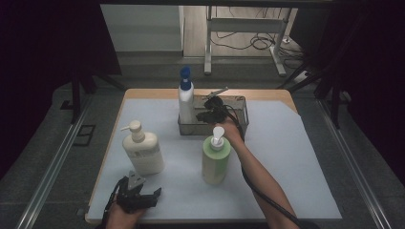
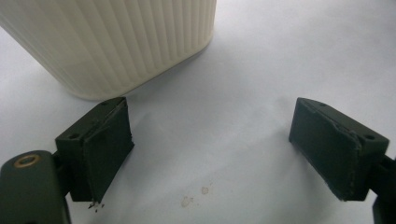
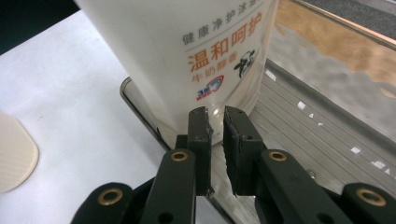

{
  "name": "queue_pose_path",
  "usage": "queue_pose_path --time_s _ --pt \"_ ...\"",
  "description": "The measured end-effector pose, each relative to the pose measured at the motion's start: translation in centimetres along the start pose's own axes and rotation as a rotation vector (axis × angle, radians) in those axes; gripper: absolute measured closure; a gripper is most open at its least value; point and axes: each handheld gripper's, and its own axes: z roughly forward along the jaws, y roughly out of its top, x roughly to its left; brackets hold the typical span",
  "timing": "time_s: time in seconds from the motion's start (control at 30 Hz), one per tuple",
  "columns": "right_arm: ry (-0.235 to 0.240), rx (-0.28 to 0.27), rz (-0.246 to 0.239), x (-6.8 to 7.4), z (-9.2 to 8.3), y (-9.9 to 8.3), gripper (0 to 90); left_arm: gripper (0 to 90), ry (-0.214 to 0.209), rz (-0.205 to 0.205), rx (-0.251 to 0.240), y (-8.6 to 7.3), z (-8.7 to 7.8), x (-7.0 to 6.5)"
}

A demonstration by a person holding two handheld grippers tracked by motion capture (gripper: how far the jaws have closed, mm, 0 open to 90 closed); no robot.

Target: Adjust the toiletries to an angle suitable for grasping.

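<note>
1. Right gripper (image 3: 215, 116) over the tray (image 1: 241, 102), jaws a narrow slit apart, nothing pinched, tips just short of the white bottle (image 3: 187, 51).
2. White bottle upright in the tray's left end.
3. Left gripper (image 2: 210, 140) spread wide, empty, at the near table edge, well clear of the tray.
4. Cream bottle (image 1: 142, 152) left of the tray, near the left gripper.
5. Green bottle (image 1: 216, 160) just before the tray.

Green pump btl (image 1: 216, 160) mid-mat; white mat (image 1: 286, 157) on wood table (image 1: 157, 93).
</note>
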Motion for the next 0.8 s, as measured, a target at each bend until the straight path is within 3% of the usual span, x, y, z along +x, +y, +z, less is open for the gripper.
queue_pose_path --time_s 0.5,0.8 --pt "-0.009 -0.021 -0.024 0.1 -3.4 -0.9 46.4 12.7 0.0 -0.001 -0.002 0.0 0.0 0.0" --pt "-0.005 -0.031 -0.043 0.2 -5.3 -1.5 36.9 12.6 -0.002 -0.001 -0.004 -0.1 0.0 0.0"
